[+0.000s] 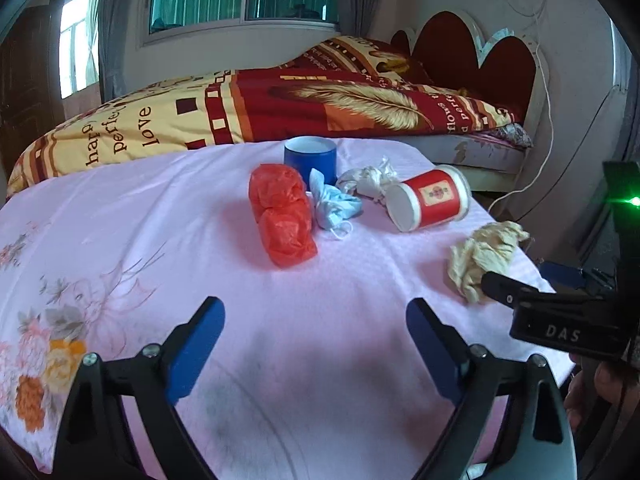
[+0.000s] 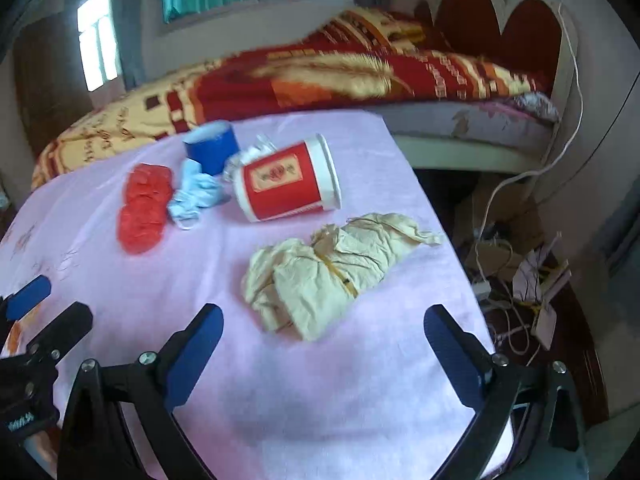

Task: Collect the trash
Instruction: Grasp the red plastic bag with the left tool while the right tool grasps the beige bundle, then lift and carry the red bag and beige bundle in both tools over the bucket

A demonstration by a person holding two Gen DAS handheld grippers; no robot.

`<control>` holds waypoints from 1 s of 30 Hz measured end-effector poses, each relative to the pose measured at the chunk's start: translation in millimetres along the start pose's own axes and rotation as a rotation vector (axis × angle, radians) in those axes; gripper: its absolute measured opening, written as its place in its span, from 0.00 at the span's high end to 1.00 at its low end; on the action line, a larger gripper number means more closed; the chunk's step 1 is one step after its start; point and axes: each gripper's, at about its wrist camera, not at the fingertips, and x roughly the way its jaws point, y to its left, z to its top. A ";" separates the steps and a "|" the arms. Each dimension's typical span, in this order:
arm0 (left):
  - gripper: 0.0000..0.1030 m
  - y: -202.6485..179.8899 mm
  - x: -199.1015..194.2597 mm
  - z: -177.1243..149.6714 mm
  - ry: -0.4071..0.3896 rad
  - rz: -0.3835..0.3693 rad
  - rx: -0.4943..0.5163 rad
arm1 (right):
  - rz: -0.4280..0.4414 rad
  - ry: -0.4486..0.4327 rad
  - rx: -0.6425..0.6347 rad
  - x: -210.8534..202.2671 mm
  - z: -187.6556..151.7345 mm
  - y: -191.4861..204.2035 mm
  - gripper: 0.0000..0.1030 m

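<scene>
Both the left gripper (image 1: 316, 340) and the right gripper (image 2: 322, 344) stand wide open and empty at the bottom of their frames. On the pink cloth (image 1: 160, 208), mid-frame, lie a red bag (image 1: 282, 216), blue mask (image 1: 334, 204), red cup (image 1: 430, 198) on its side and blue cup (image 1: 311, 156); crumpled paper (image 2: 328, 268) lies just beyond the right gripper.

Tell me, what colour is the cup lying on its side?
Red with white ends; the cup shows best in the right wrist view.
</scene>
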 end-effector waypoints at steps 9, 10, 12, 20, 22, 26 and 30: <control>0.22 10.2 60.8 33.8 0.080 0.014 -0.002 | 0.022 0.059 -0.021 45.1 33.0 -4.0 0.37; 0.25 11.3 67.3 37.4 0.092 0.007 -0.004 | 0.029 0.060 -0.032 47.7 35.7 -2.7 0.38; 0.29 12.4 78.0 42.3 0.111 0.009 -0.005 | 0.039 0.059 -0.058 52.7 40.7 1.5 0.42; 0.66 23.0 105.8 46.8 0.189 -0.026 -0.031 | 0.054 0.080 -0.075 57.7 41.9 -1.6 0.46; 0.72 25.2 100.1 45.3 0.178 -0.045 -0.034 | 0.059 0.084 -0.063 57.1 37.7 -5.2 0.46; 0.74 23.2 84.2 36.3 0.162 -0.060 -0.014 | 0.095 0.068 -0.032 51.4 34.7 -10.6 0.64; 0.75 17.0 58.5 20.4 0.139 -0.064 0.012 | 0.092 0.038 -0.038 40.3 28.0 -12.4 0.72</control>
